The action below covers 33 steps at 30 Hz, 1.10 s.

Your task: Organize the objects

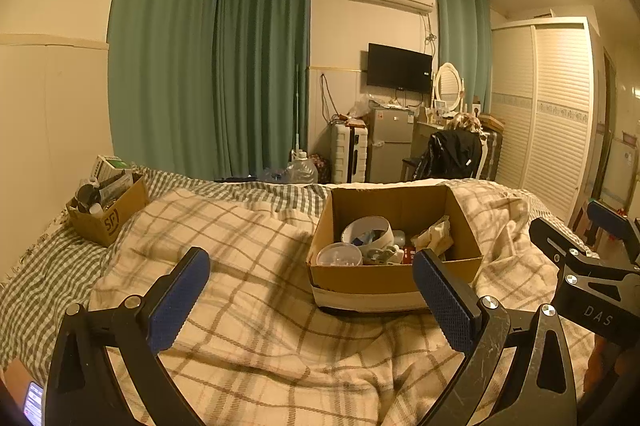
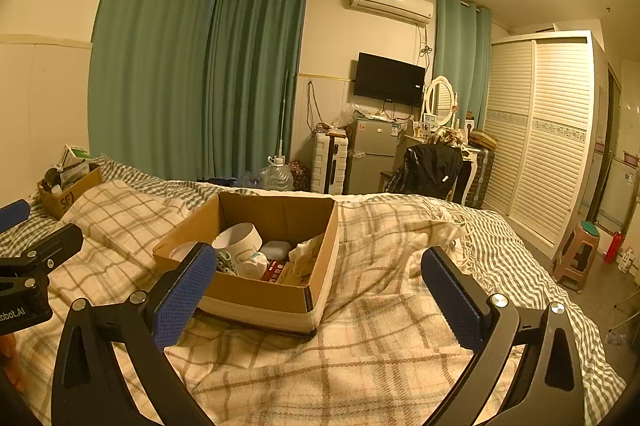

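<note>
The open cardboard box (image 1: 396,250) sits on the plaid blanket (image 1: 248,266) in the middle of the bed, flaps up and top open, with a pale band of tape round its base. Inside I can make out a white ring-shaped bowl (image 2: 238,238), a clear round lid or dish (image 1: 339,254) at the near left corner, a small red packet (image 2: 276,269) and crumpled cream wrapping (image 2: 306,254) on the right side; the rest is too jumbled to name.

My left gripper (image 1: 312,302) hovers low over the blanket just near of the box, blue pads spread wide and holding nothing; its right finger (image 1: 444,302) overlaps the box's near right corner in view, though I cannot tell if it touches. My right gripper (image 2: 320,302) is likewise spread and empty, its left finger (image 2: 184,294) in front of the box's near left wall, its right finger over bare blanket. That side, right of the box, is open blanket out to the bed's edge.

A second, smaller cardboard box (image 1: 108,214), marked "SF", stands at the far left corner of the bed on the green checked sheet (image 1: 48,266), crammed with bottles and tubes.

In the left view the other gripper's body reads "DAS"; in the right view, "obot.AI". Far off stand green curtains (image 1: 208,65), a dark wall television (image 2: 389,79) and a white louvred wardrobe (image 2: 552,137).
</note>
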Available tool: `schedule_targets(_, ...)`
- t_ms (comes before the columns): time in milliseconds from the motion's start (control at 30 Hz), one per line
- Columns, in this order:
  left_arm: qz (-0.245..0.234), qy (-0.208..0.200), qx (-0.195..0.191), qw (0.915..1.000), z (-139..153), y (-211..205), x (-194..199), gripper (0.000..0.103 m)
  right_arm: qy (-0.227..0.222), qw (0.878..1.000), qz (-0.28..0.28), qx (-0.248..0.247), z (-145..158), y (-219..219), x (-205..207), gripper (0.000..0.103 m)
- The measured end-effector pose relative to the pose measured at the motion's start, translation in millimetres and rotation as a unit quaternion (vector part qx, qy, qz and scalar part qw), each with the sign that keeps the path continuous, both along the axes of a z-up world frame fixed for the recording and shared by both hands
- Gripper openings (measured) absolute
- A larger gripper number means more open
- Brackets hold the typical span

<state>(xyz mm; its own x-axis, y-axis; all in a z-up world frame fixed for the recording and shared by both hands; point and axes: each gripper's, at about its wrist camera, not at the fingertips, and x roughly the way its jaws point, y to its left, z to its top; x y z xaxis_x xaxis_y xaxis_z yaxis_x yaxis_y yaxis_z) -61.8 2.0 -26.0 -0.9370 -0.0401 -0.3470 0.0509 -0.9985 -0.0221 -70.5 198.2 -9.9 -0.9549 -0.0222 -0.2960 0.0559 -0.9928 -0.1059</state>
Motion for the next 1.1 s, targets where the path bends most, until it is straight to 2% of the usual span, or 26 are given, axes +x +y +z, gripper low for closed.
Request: schedule_targets(1100, 0.005, -0.005, -0.005, 1.0, -2.2, -1.1, -0.3, 0.103, -0.01, 1.0, 0.0, 0.0, -4.1, -5.2, -5.2, 0.103)
